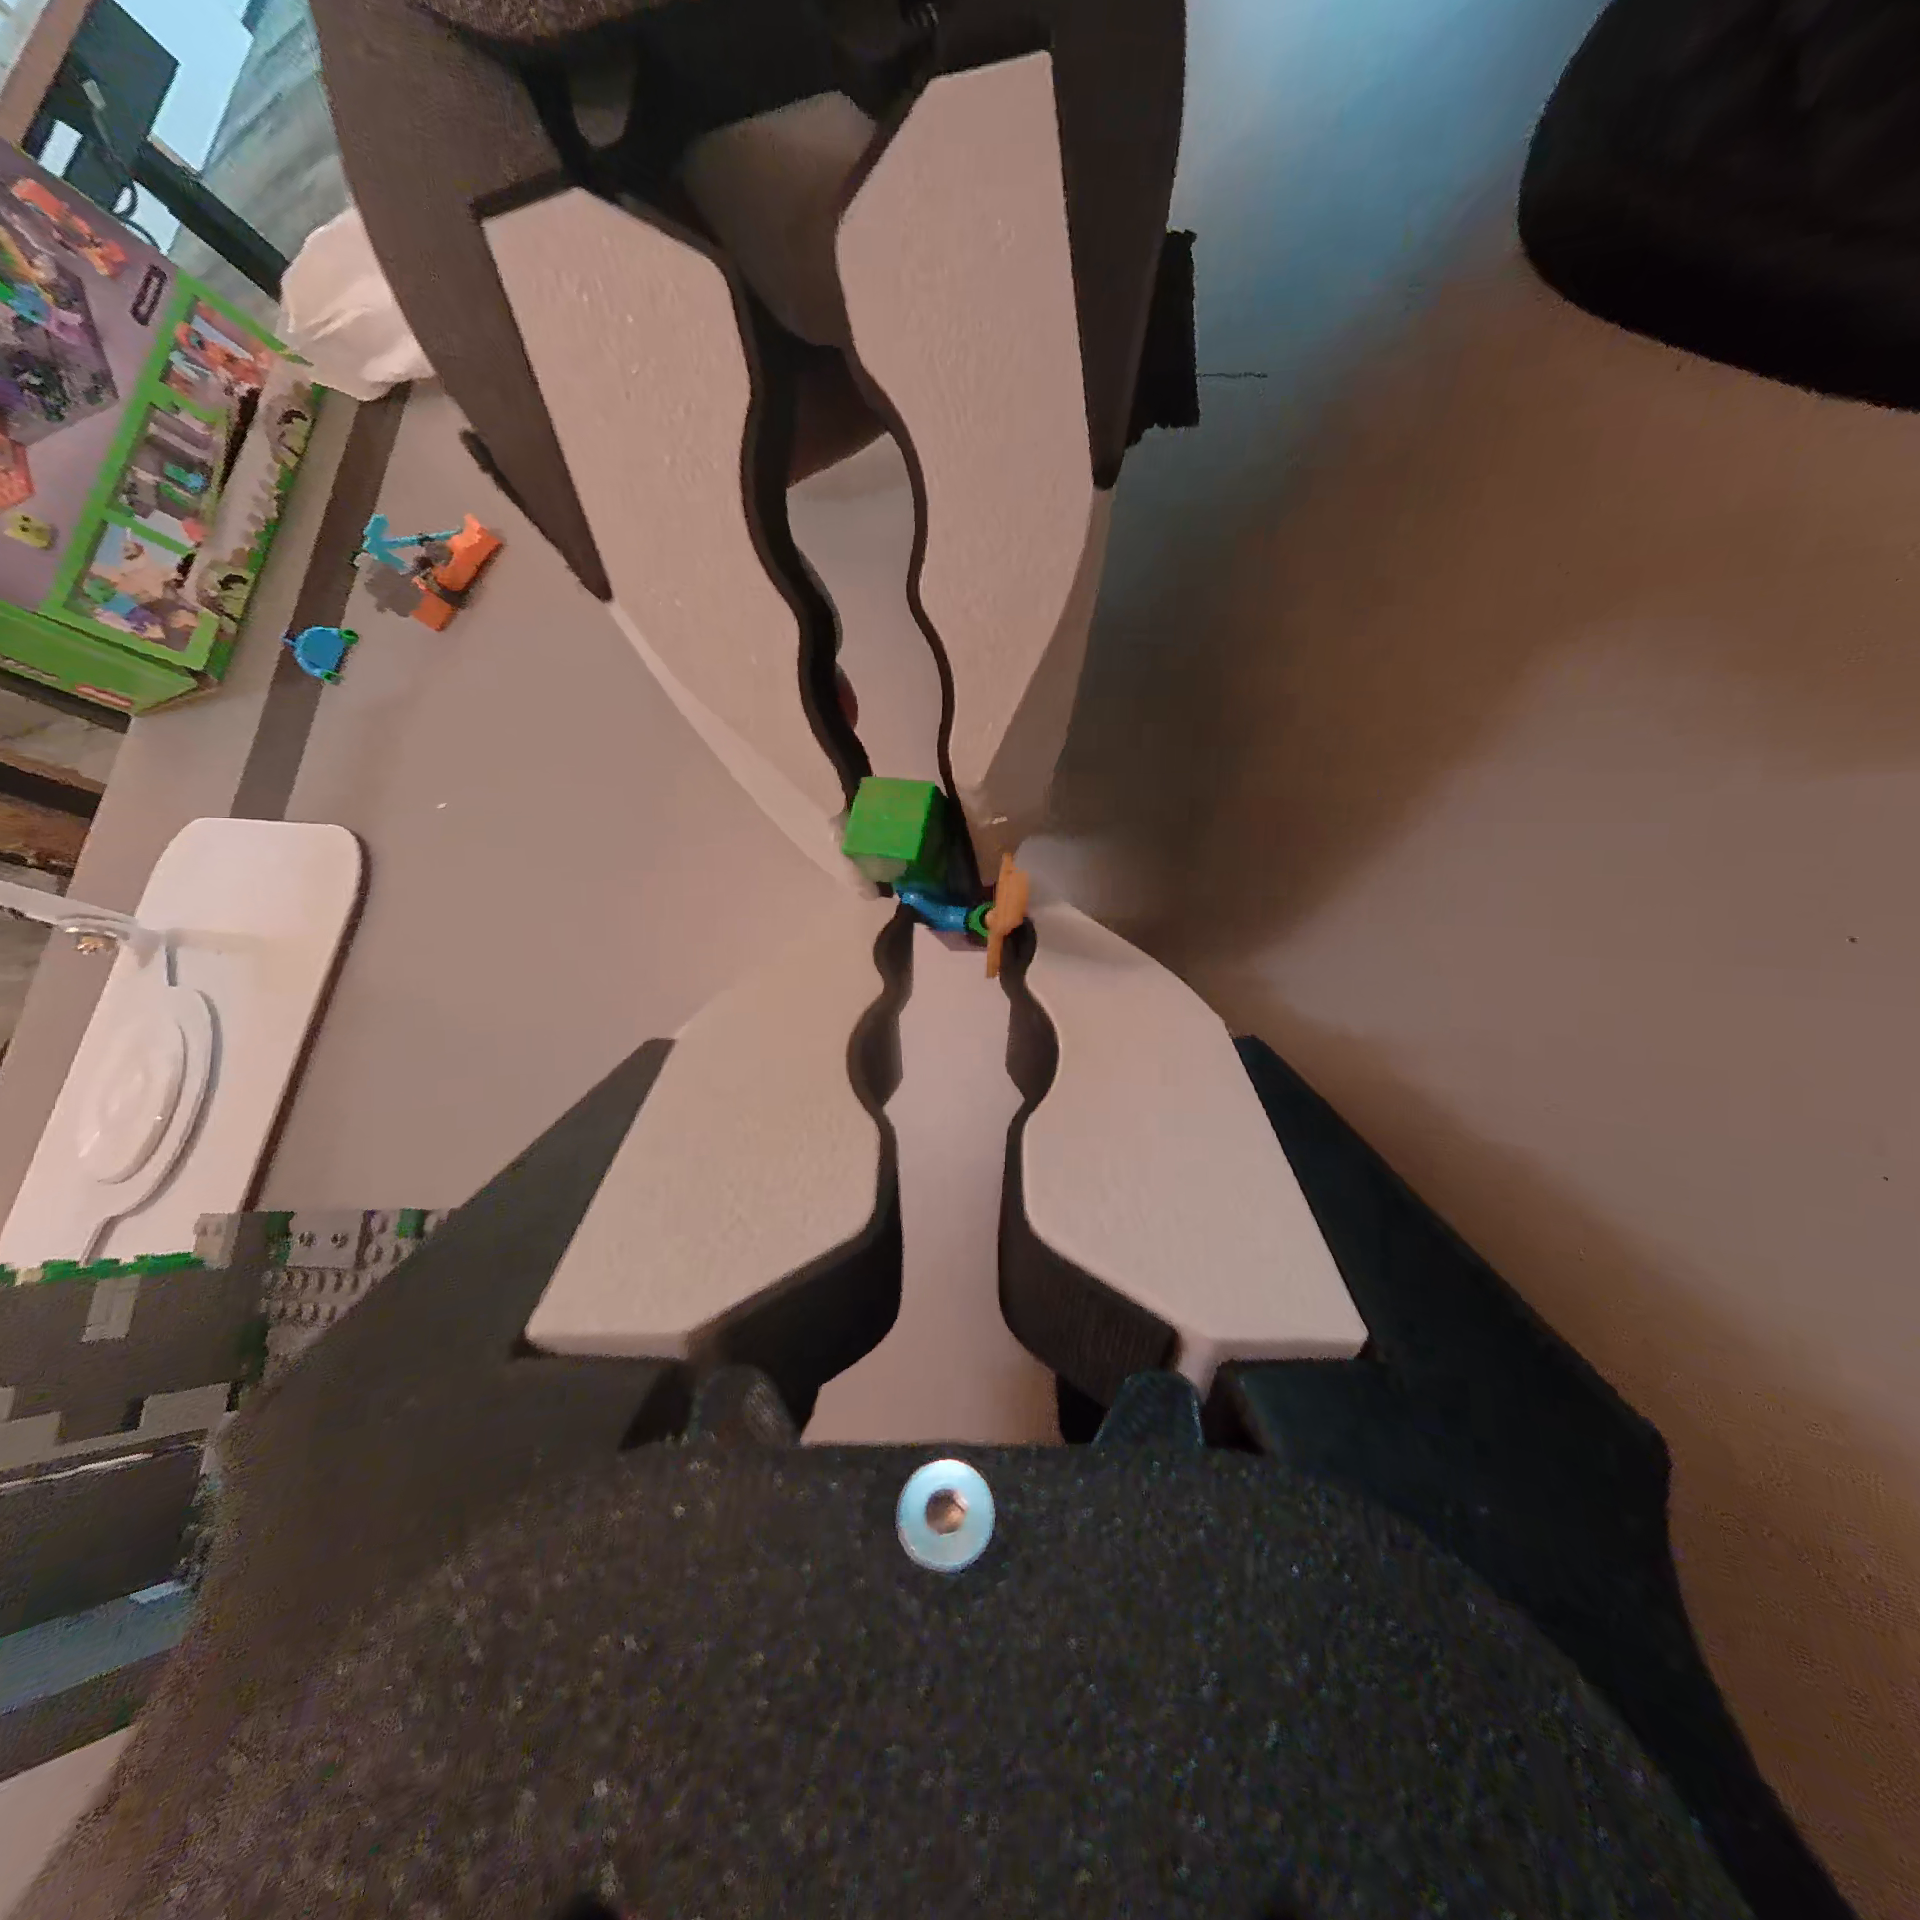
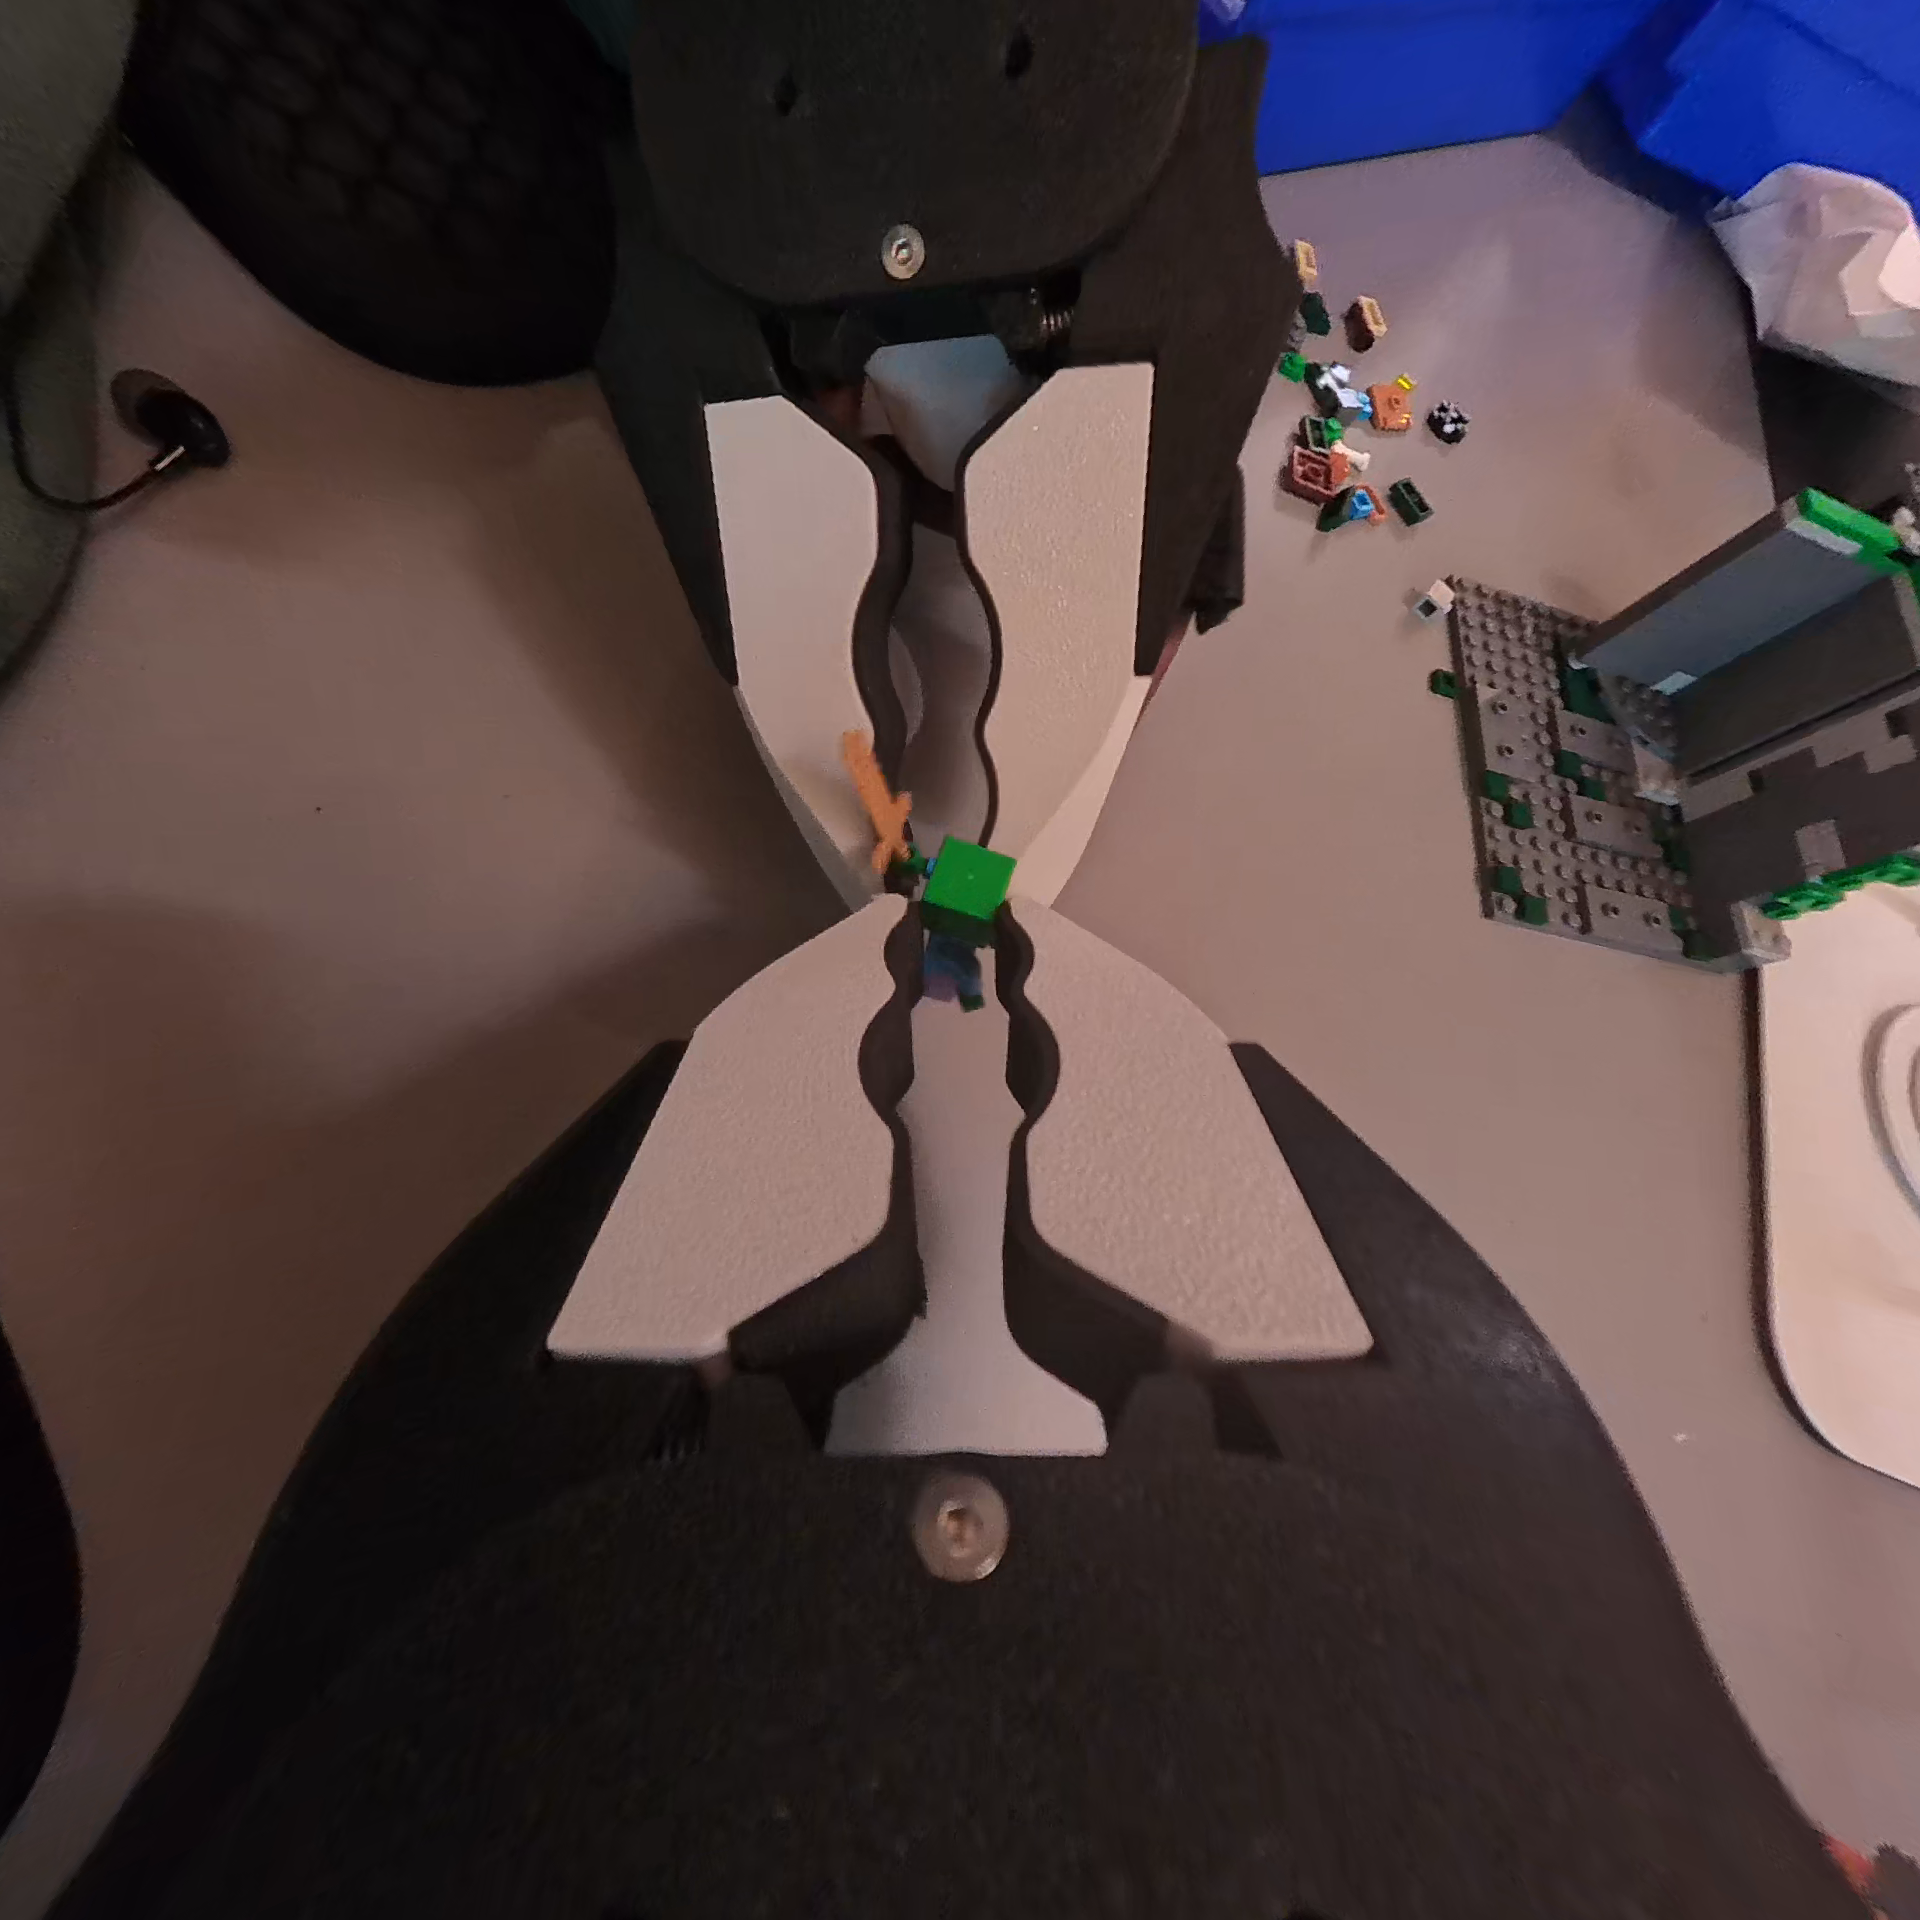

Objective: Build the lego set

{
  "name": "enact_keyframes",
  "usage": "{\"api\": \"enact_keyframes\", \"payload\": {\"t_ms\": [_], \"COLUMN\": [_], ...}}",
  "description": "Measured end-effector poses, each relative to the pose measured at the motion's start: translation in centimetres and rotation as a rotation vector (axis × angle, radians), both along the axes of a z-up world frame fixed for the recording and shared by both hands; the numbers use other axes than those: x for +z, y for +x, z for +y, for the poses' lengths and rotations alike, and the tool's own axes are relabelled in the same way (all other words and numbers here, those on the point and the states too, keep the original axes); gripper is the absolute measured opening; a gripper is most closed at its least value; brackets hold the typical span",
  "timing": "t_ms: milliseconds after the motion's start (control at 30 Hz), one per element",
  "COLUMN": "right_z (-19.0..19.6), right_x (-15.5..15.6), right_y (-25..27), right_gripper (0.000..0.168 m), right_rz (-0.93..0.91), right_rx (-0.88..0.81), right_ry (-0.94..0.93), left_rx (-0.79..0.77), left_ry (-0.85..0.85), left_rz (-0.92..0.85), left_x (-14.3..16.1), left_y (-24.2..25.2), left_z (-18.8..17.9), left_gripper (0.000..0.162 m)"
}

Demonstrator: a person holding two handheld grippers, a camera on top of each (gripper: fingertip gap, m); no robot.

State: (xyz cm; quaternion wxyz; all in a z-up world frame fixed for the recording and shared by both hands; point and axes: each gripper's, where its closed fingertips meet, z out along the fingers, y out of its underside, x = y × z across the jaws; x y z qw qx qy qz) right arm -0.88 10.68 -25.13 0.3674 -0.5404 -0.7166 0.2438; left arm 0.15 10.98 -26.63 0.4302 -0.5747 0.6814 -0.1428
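Observation:
A minifigure with a green cube head, blue body and an orange sword hangs above the grey table, between my two grippers, which meet tip to tip. My left gripper is closed narrow around the figure's arm and sword side. In the right wrist view the figure sits between the tips of my right gripper, which is shut on its body; the sword sticks out to the left. The left gripper comes in from the top there.
A grey and green castle build on a studded baseplate stands at the right, with loose pieces behind it. The set's box, a small orange build and a blue piece lie far left. A white board is nearby.

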Motion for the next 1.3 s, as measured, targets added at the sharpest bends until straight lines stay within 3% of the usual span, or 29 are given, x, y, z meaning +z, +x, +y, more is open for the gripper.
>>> {"api": "enact_keyframes", "payload": {"t_ms": [133, 467, 867, 1300], "right_z": [0.2, 0.0, -1.1, -1.1], "right_x": [0.2, 1.4, 2.8, 3.4], "right_y": [-0.2, -0.4, -0.7, -0.9], "right_gripper": [0.013, 0.012, 0.012, 0.012], "right_rz": [0.045, 0.116, 0.14, 0.208], "right_rx": [-0.027, -0.053, -0.033, -0.05], "right_ry": [-0.033, -0.032, 0.11, 0.001], "left_rx": [0.018, 0.052, 0.009, 0.022], "left_ry": [-0.014, -0.134, -0.059, 0.016], "left_rz": [0.004, -0.142, -0.155, -0.152], "left_x": [0.1, 2.7, 3.7, 4.1], "left_y": [-0.3, -0.7, -0.8, -1.1], "left_z": [0.2, -0.3, -1.6, -1.6], "left_gripper": [0.036, 0.03, 0.018, 0.025]}}
